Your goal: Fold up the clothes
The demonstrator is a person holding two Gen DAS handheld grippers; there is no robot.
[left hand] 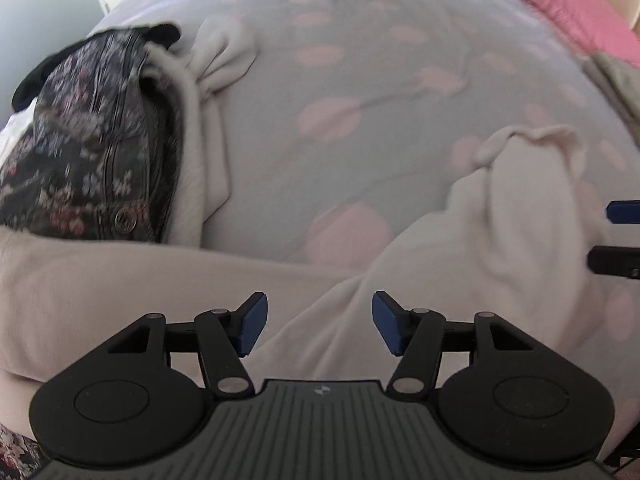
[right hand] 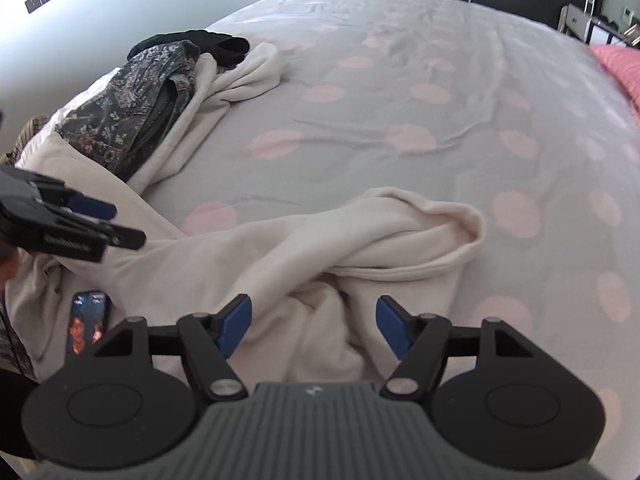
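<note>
Left gripper [left hand: 319, 322]: jaws spread, nothing pinched between the blue pads; cream fabric is seen below the gap. Right gripper [right hand: 314, 328]: jaws likewise spread, nothing held, bunched fabric seen under the gap.

Cream garment [right hand: 360, 248] is laid crumpled across the near part of the bed, stretched from near left to a rounded folded end at centre right. In the left wrist view the same garment [left hand: 480, 220] is seen rising to a puckered end at right, with the right gripper's fingertips [left hand: 622, 236] entering from the right edge just beside it. In the right wrist view the left gripper [right hand: 116, 224] is seen over the garment's left part.

A phone [right hand: 89, 322] is seen lying on the cream fabric at near left.

Further left, a dark floral garment [left hand: 92, 140] is piled on more cream fabric, with a black item [right hand: 216, 44] behind it.

Bed cover [right hand: 400, 100]: grey with pink dots, wrinkled, extended to the far side. Pink bedding [left hand: 568, 4] is seen at far right.
</note>
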